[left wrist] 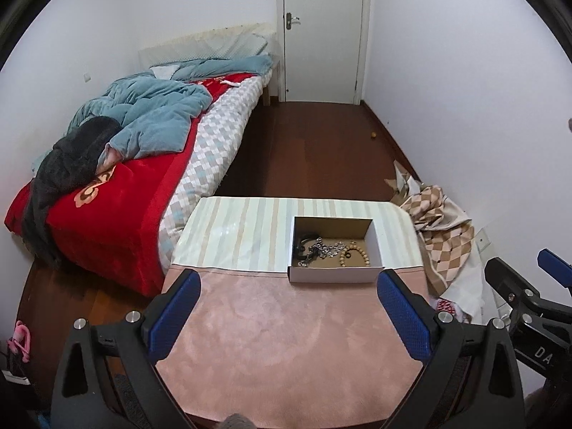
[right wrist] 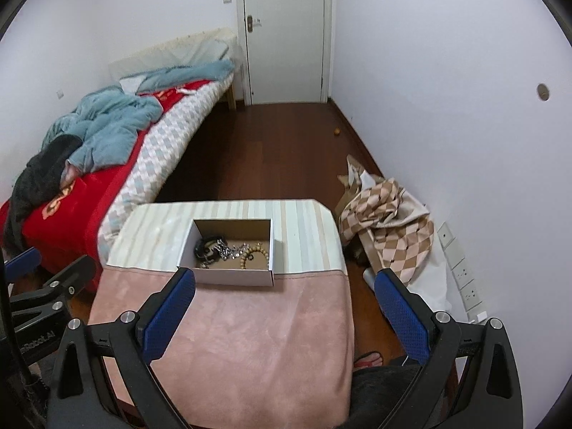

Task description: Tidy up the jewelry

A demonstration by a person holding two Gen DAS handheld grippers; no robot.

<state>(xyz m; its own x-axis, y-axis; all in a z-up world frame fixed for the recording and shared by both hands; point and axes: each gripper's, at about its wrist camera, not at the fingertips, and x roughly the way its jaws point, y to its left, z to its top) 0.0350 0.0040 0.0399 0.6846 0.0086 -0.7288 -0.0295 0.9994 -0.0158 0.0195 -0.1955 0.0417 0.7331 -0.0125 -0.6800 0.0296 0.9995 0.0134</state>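
A small open cardboard box (left wrist: 334, 274) (right wrist: 232, 278) stands on the table where the pink cloth meets the striped cloth. Inside lie a wooden bead bracelet (left wrist: 352, 254) (right wrist: 254, 254), a silver chain (left wrist: 327, 250) (right wrist: 228, 250) and a black band (left wrist: 304, 245) (right wrist: 207, 246). My left gripper (left wrist: 289, 279) hovers open over the pink cloth, just short of the box, with nothing between its fingers. My right gripper (right wrist: 285, 279) is open too, empty, near the table's right edge. Each gripper shows at the edge of the other's view: the right gripper (left wrist: 525, 286), the left gripper (right wrist: 50, 275).
The table (left wrist: 286, 339) (right wrist: 221, 339) carries a pink cloth in front and a striped cloth (left wrist: 243, 232) behind. A bed (left wrist: 125, 164) with red and blue covers lies left. A checked fabric heap (right wrist: 386, 221) sits on the floor at right. A foot in a sandal (right wrist: 368, 359) shows below.
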